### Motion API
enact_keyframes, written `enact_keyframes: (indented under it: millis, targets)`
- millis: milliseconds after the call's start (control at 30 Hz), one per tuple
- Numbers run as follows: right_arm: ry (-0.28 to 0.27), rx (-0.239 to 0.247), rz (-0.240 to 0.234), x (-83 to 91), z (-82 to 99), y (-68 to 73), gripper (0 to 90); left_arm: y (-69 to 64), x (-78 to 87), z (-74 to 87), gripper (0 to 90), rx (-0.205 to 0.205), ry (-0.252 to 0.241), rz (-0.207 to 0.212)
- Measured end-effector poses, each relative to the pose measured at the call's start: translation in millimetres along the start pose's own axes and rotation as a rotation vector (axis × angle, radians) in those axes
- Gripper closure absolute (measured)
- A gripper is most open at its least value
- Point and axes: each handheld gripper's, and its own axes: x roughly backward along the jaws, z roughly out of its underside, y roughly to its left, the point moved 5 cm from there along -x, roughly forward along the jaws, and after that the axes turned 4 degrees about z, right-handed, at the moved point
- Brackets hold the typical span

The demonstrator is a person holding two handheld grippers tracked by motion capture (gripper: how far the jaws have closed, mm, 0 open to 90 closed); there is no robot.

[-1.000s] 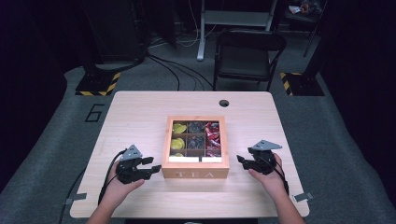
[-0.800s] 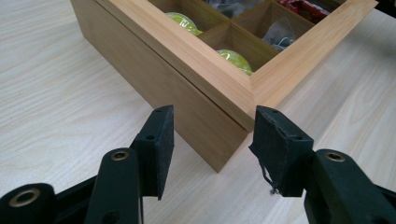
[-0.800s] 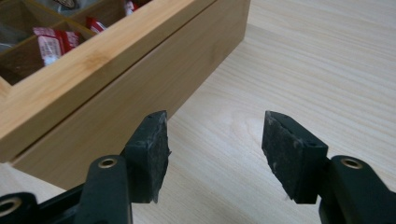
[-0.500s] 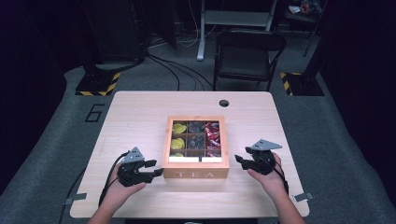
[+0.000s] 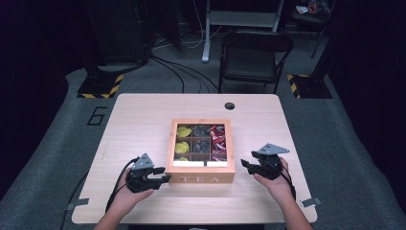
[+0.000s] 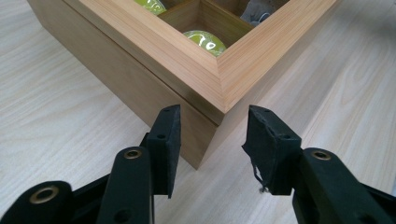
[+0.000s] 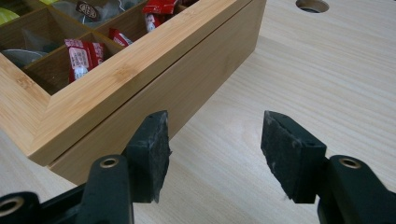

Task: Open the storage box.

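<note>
Plainly, wooden box (image 5: 201, 179) front reads "TEA".

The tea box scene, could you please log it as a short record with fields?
box: wooden tea box, lid shut, on the table
contents: yellow, grey and red packets seen through the lid
left gripper: jaws open astride the near left corner, have just been closing, pads not pressing
right gripper: open, beside the right side

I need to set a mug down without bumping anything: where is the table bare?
Bare wood lies between the tea box and the far edge with the cable hole, and along the table's left and right far corners. The near edge is crowded: left gripper and right gripper flank the box.
</note>
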Motion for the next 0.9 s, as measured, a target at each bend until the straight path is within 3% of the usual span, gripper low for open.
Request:
enact_keyframes:
  millis: [300, 367, 433, 733, 800, 900]
  targets:
    - [-0.007, 0.013, -0.019, 0.3, -1.5, 2.3, 41.4, 0.8, 0.4, -2.4, 58.1, -0.006, -0.003, -0.010]
    - [-0.005, 0.016, -0.027, 0.9, -2.7, 4.1, 41.4, -0.4, 0.9, -4.3, 58.1, 0.024, -0.019, 0.000]
    - [-0.005, 0.020, -0.027, 1.6, -3.2, 4.1, 41.4, -0.4, 0.8, -4.3, 57.9, 0.022, -0.018, 0.000]
    - [-0.036, 0.001, -0.052, 13.1, -15.6, 3.0, 42.0, -1.2, 0.9, -6.1, 58.2, 0.025, -0.011, -0.001]
    - [-0.041, -0.007, -0.070, 15.3, -16.1, 4.6, 42.0, -1.2, 2.2, -6.4, 58.5, 0.024, 0.004, 0.007]
    - [-0.046, -0.014, -0.091, 18.6, -16.6, 9.6, 42.0, -1.6, 1.0, -6.5, 58.5, 0.023, -0.009, -0.005]
